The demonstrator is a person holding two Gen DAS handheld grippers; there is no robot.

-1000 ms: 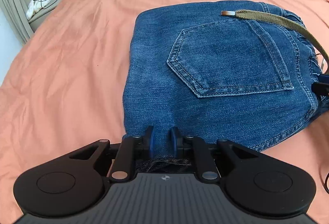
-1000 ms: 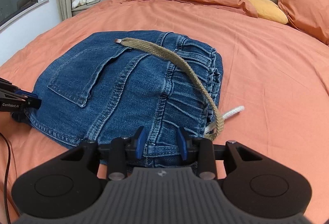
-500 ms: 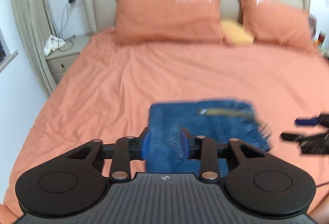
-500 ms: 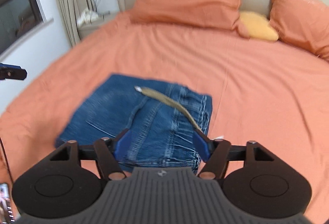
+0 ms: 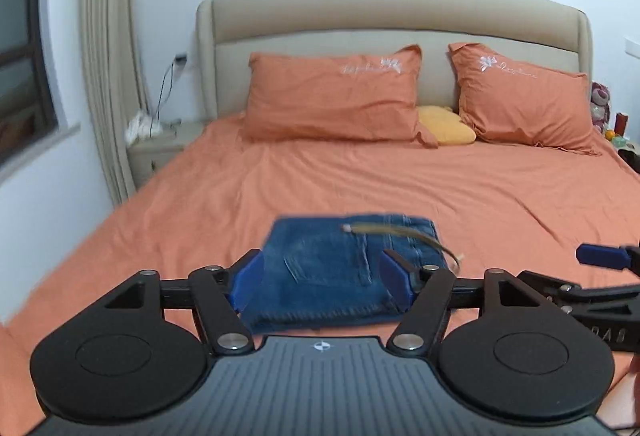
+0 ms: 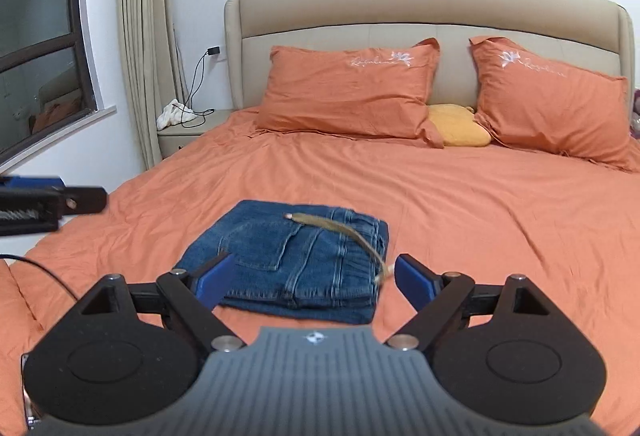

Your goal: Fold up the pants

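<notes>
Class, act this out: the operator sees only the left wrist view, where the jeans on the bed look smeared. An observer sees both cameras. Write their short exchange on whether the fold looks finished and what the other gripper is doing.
Operator: My picture of the jeans is blurred. Are they folded?
Observer: Yes. In the right wrist view the jeans are a compact rectangle on the bed, with several stacked layer edges showing along the near side.
Operator: I see only one blue fingertip of the right gripper. Is it holding anything?
Observer: No. The right gripper has its jaws spread wide, with nothing gripped between them.
</notes>
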